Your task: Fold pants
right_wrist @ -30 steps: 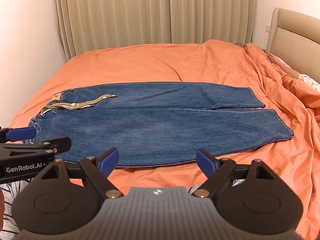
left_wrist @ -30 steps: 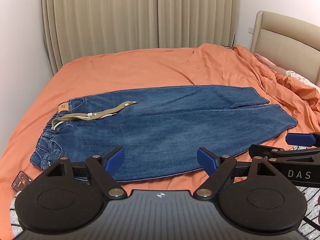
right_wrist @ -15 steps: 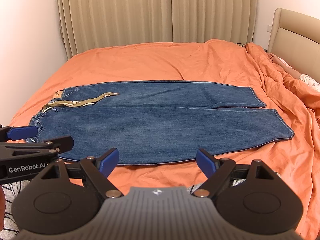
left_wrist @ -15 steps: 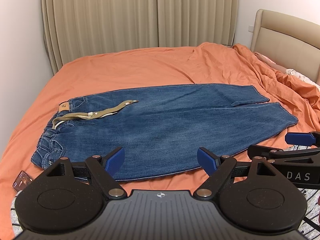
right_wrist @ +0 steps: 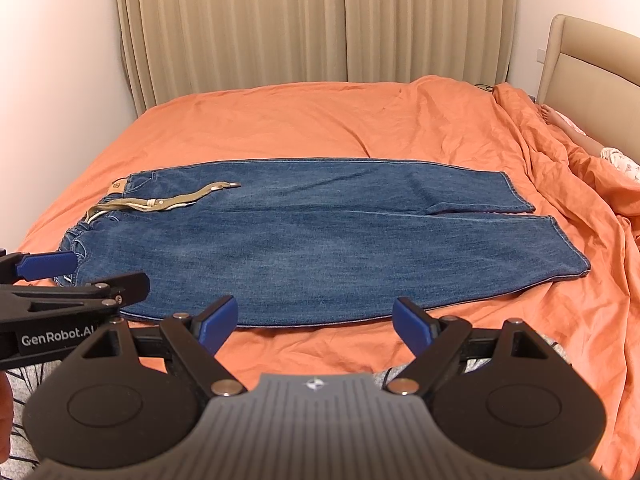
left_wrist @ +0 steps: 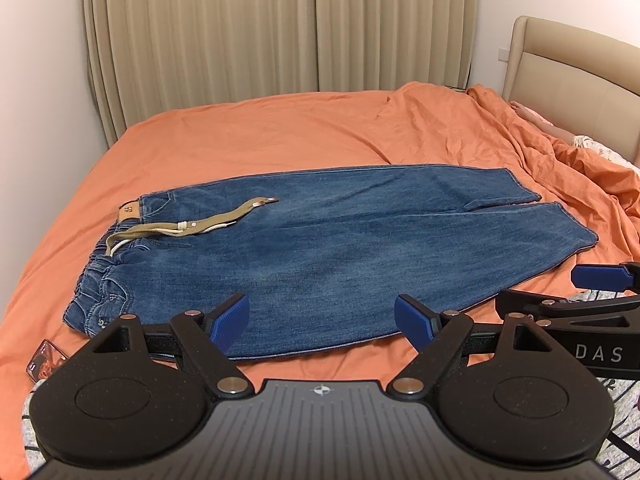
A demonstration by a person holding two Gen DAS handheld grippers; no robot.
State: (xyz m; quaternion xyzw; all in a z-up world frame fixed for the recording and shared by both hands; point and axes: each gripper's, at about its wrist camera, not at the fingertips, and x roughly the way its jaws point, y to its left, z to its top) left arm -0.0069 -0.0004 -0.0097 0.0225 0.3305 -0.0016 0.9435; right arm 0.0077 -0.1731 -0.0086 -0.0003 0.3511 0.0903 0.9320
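Blue denim pants (left_wrist: 328, 252) lie flat across the orange bed, waistband at the left, leg hems at the right; they also show in the right wrist view (right_wrist: 320, 236). A tan drawstring belt (left_wrist: 192, 228) lies over the waist. My left gripper (left_wrist: 322, 322) is open and empty, just in front of the pants' near edge. My right gripper (right_wrist: 316, 320) is open and empty, also in front of that edge. Each gripper shows in the other's view: the right one (left_wrist: 596, 280), the left one (right_wrist: 48, 264).
The orange bed sheet (left_wrist: 280, 136) covers the bed. A bunched orange duvet (left_wrist: 560, 152) and a beige headboard (left_wrist: 576, 72) are at the right. A small phone-like object (left_wrist: 42, 364) lies near the left bed edge. Curtains (left_wrist: 280, 28) hang behind.
Both views have shifted slightly: the pants sit a little higher and farther in frame. Both grippers stay open and empty.
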